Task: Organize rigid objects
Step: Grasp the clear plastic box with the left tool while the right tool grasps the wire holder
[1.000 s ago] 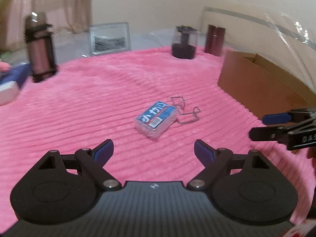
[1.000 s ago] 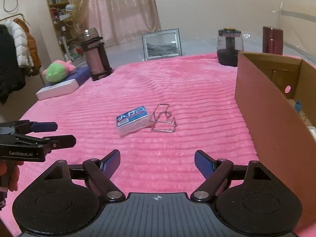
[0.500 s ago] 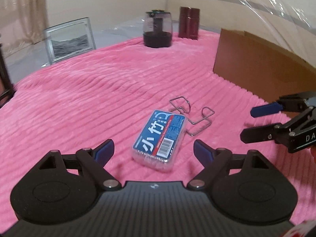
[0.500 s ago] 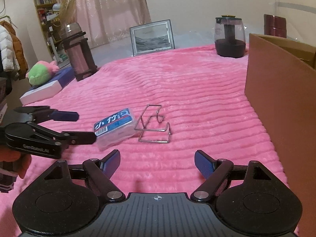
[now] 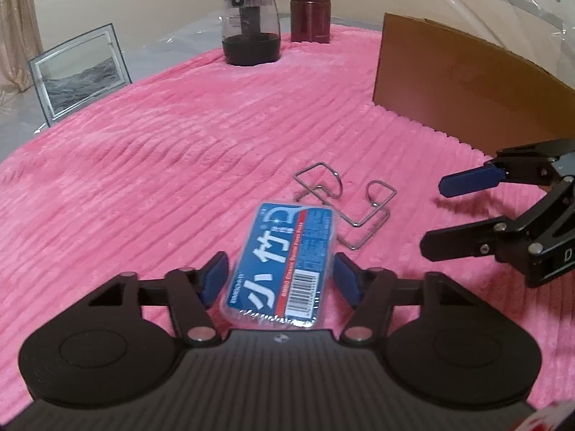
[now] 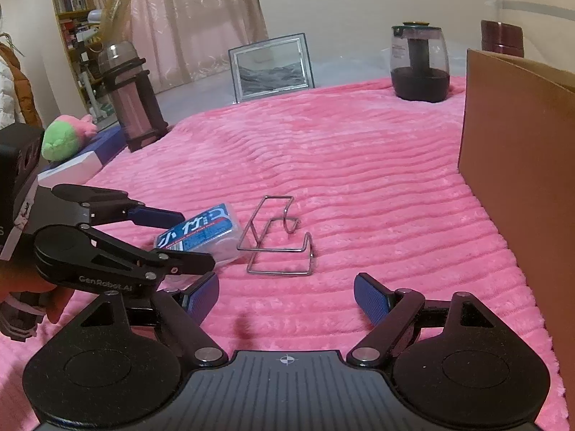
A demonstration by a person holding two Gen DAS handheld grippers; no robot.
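A clear plastic box with a blue label (image 5: 284, 262) lies on the pink blanket (image 5: 161, 151). My left gripper (image 5: 282, 280) is open around it, one blue pad on each side, a small gap showing at both. The box (image 6: 201, 235) and left gripper (image 6: 179, 237) also show in the right wrist view. A bent wire holder (image 5: 345, 203) lies just beyond the box, also in the right wrist view (image 6: 278, 240). My right gripper (image 6: 285, 296) is open and empty, low over the blanket just short of the wire holder; it shows at the right in the left wrist view (image 5: 445, 215).
A cardboard box (image 5: 467, 75) stands at the right, also in the right wrist view (image 6: 521, 165). At the back are a glass jar (image 5: 251, 32), a maroon canister (image 5: 311, 12) and a picture frame (image 5: 79, 72). A tall flask (image 6: 129, 104) and plush toy (image 6: 66, 138) are at the left.
My left gripper moved forward until the blue-label box sits between its fingers, and the jaws narrowed. My right gripper moved closer to the wire holder.
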